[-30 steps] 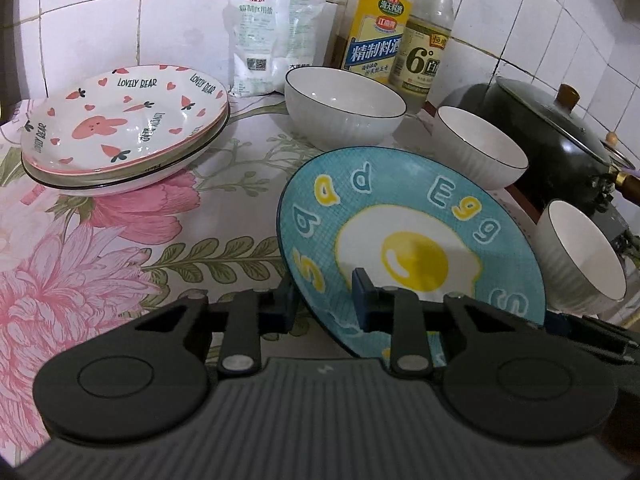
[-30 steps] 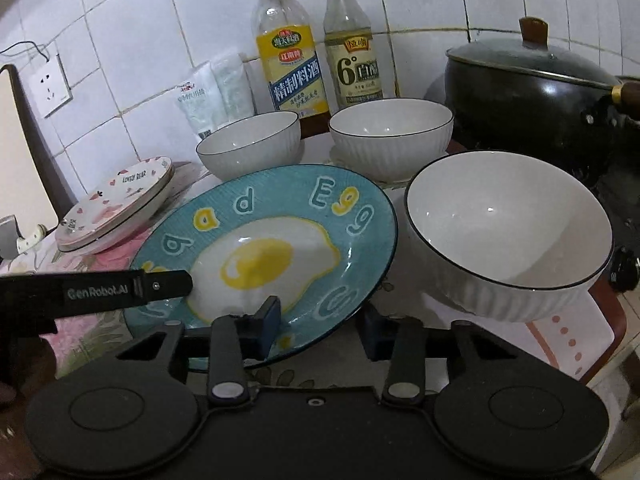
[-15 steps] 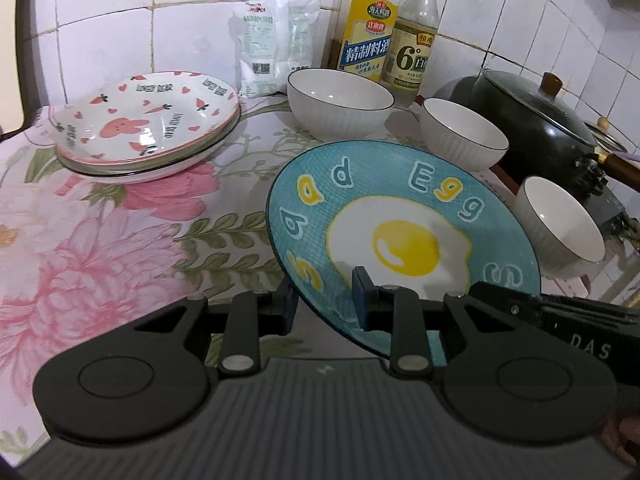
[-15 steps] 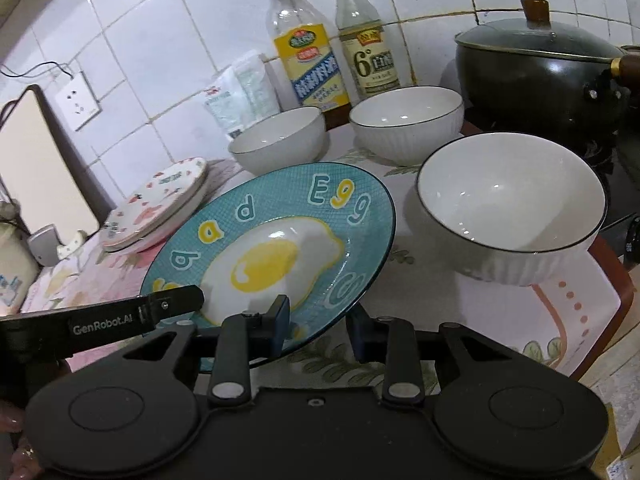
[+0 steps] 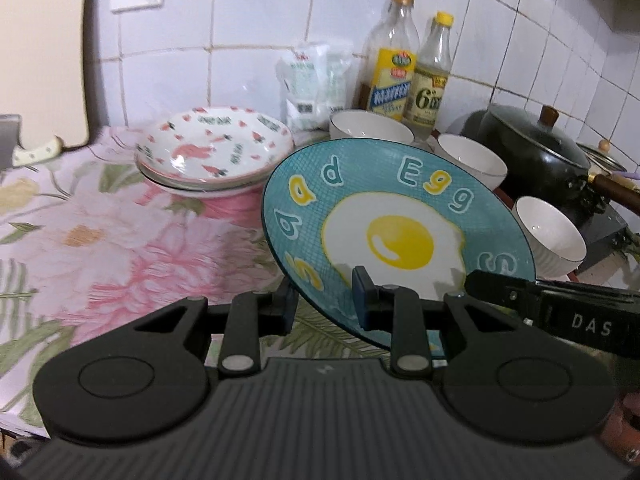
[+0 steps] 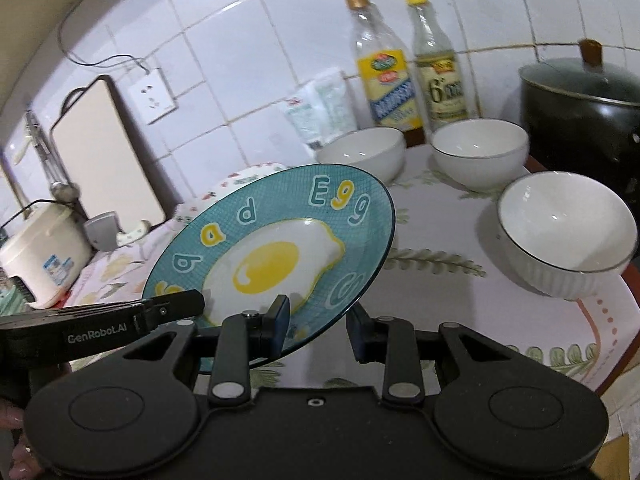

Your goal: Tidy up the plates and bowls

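A blue egg plate point(image 5: 400, 232) is held in the air above the counter, tilted; it also shows in the right wrist view point(image 6: 272, 252). My left gripper point(image 5: 324, 304) is shut on its near left rim. My right gripper point(image 6: 316, 324) is shut on its near right rim. A stack of pink bunny plates point(image 5: 216, 152) sits at the back left, partly hidden behind the egg plate in the right wrist view point(image 6: 240, 176). Three white bowls stand on the counter: one at the back point(image 6: 360, 152), one beside it point(image 6: 480, 152), one nearer right point(image 6: 564, 232).
Two bottles point(image 5: 392, 76) and a white packet point(image 5: 312, 84) stand against the tiled wall. A black lidded pot point(image 5: 532, 156) sits at the right. A cutting board point(image 6: 108, 160) and a white cooker point(image 6: 44, 252) stand at the far left.
Both grippers have lifted the egg plate higher off the floral cloth and tilted it. The view has pulled back and up; the bowls and bunny plates have not moved.
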A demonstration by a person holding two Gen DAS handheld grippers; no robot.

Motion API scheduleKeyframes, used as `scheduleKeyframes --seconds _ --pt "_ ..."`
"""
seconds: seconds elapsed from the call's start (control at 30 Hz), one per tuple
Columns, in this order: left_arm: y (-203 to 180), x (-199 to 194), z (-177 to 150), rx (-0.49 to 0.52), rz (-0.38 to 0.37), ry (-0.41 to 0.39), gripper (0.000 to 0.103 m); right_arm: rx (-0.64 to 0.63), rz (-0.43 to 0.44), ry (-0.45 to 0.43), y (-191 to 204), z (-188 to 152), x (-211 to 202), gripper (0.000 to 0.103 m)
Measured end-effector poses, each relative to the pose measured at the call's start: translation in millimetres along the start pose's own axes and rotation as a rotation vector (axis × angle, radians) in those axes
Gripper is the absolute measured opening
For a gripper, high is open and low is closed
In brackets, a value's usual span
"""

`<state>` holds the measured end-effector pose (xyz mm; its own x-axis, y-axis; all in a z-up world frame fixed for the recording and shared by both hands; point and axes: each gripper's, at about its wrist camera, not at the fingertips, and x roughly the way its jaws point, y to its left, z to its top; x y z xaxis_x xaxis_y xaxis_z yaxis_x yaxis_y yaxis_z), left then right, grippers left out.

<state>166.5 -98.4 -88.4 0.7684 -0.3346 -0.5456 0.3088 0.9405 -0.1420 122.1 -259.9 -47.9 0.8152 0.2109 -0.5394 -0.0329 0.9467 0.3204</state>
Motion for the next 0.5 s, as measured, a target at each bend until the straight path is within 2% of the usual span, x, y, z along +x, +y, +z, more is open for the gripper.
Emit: scheduleKeyframes --seconds 0.3,0.5 --pt "18 -41 14 -0.013 0.029 -0.076 0.027 -0.08 0.081 -0.044 30 20 -7 0.036" --pt "36 -47 30 -0.014 0.061 -0.099 0.027 -0.094 0.15 -0.05 42 37 8 0.036"
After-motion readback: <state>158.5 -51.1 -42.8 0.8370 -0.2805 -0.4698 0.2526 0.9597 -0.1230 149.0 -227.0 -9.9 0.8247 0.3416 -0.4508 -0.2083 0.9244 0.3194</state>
